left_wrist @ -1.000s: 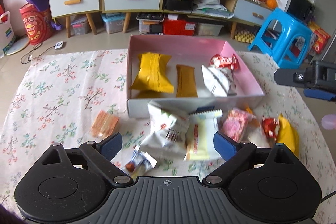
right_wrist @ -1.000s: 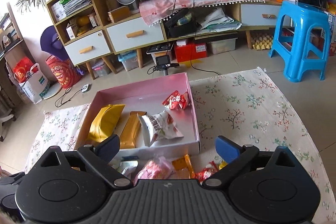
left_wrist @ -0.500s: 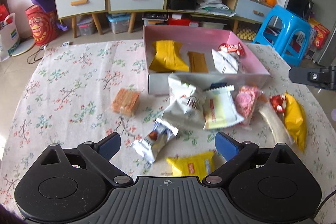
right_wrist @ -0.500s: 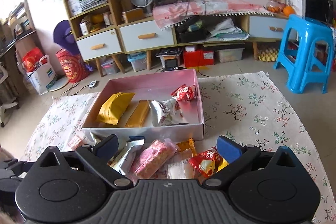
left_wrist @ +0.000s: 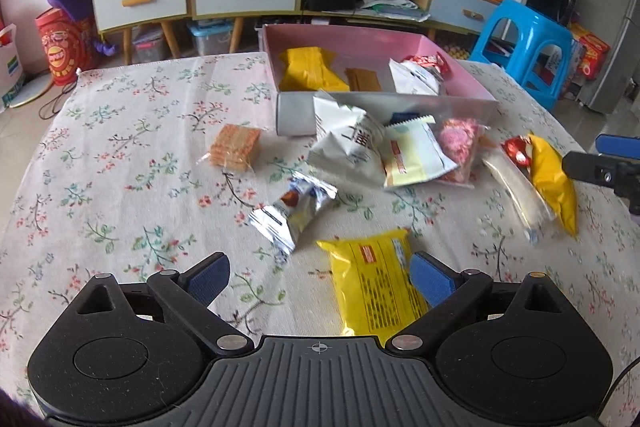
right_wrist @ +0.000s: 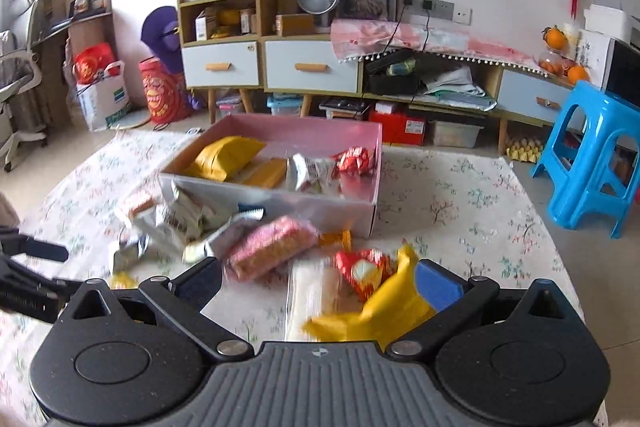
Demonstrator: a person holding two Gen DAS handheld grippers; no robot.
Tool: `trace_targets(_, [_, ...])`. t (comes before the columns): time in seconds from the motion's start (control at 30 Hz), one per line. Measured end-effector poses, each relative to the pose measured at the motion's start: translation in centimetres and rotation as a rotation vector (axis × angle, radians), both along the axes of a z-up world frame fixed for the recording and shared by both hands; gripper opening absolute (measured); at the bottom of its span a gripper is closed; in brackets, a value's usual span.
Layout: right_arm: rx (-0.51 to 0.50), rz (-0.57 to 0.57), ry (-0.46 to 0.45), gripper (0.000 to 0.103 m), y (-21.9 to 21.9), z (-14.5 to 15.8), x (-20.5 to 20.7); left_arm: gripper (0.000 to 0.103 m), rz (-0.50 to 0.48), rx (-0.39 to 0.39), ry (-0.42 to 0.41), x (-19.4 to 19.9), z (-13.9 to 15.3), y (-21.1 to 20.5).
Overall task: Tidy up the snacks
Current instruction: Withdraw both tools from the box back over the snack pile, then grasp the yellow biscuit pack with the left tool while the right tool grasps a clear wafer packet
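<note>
Both grippers gape, empty; left gripper (left_wrist: 320, 277) should centre over yellow packet (left_wrist: 374, 289), pinch mid-body, carry to pink box (left_wrist: 472, 89)

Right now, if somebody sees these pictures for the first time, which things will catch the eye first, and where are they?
First comes the pink box at the far side of the floral cloth, with a yellow packet and a few other snacks already inside. In front of it lies a loose heap of packets, among them a white bag and a pink pack. Nearest, a yellow bag lies between the open left gripper's fingers.
</note>
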State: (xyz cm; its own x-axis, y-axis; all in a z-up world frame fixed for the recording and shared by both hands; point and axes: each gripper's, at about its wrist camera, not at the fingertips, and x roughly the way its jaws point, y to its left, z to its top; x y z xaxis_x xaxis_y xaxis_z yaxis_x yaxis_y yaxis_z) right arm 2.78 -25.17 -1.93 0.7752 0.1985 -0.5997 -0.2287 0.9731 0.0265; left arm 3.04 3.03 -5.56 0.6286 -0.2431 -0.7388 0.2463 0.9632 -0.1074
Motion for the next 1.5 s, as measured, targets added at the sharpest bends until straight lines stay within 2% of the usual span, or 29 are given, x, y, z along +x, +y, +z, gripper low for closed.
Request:
trace_targets(0.3, [-0.084, 0.1, 0.005, 0.094, 0.7, -2.1, -1.4, 0.098, -0.063, 0.028, -0.009, -1.3, -1.4, -1.8])
trace_targets(0.5, [-0.143, 0.227, -0.053, 0.091, 2.4, -2.2, -1.5, 0.098, -0.088, 0.058, -0.006, -1.6, -2.7, -3.1])
trace_targets(0.6, [-0.158, 0.256, -0.033, 0.079, 3.1, -2.3, -0.7, 0.098, -0.09, 0.068, -0.009, -1.6, -2.9, -3.4])
trace_targets(0.77, [-0.143, 0.217, 0.064, 0.064, 3.6, -2.9, 2.0, 0.096, -0.084, 0.061, -0.013, -1.5, -2.9, -3.4])
trace_targets(1.0, [-0.159, 0.129, 0.205, 0.056, 3.8, -4.4, 4.5, 0.092, -0.069, 0.036, -0.004, -1.0, -2.7, -3.1])
trace_targets(1.1, [-0.136, 0.113, 0.234, 0.049, 3.8, -4.6, 4.8, 0.088, -0.062, 0.033, -0.003, -0.9, -2.6, -2.9])
trace_targets(1.17, [-0.11, 0.111, 0.252, 0.039, 3.8, -4.5, 4.9, 0.084, -0.055, 0.027, 0.0, -0.8, -2.5, -2.8])
trace_targets(1.3, [-0.089, 0.127, 0.264, 0.036, 4.3, -4.3, 4.5, 0.078, -0.044, 0.018, 0.003, -0.8, -2.3, -2.5])
trace_targets(1.5, [-0.086, 0.16, 0.275, 0.028, 5.2, -4.1, 3.9, 0.064, -0.033, 0.018, 0.004, -0.7, -2.1, -2.5])
